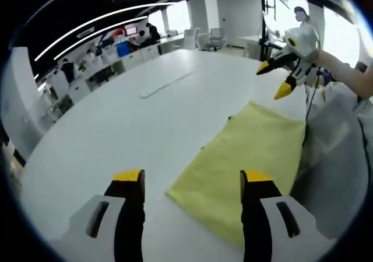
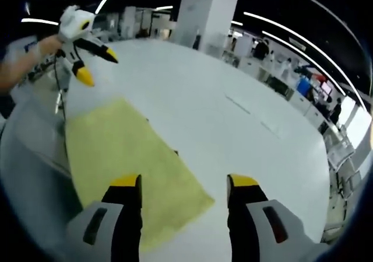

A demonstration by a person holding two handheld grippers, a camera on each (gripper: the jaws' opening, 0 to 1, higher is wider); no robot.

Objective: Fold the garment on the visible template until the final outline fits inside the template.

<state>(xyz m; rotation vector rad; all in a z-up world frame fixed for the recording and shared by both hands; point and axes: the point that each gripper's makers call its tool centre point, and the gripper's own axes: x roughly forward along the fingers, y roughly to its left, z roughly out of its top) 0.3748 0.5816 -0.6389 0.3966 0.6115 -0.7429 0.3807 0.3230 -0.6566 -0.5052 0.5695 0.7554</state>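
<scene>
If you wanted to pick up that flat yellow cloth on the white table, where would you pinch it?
Probably at a corner of the yellow cloth, sliding in low from the bare white table side. It lies flat and limp, so only its thin edges offer the jaws anything to lift.

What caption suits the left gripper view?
Open left gripper above a folded yellow cloth on a white table, right gripper raised beyond.

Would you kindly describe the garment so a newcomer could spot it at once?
Start at the large white oval table. At its near edge lies the flat folded pale-yellow cloth garment. It is the table's one coloured, soft rectangle; the thin white strip farther off is colourless.
</scene>
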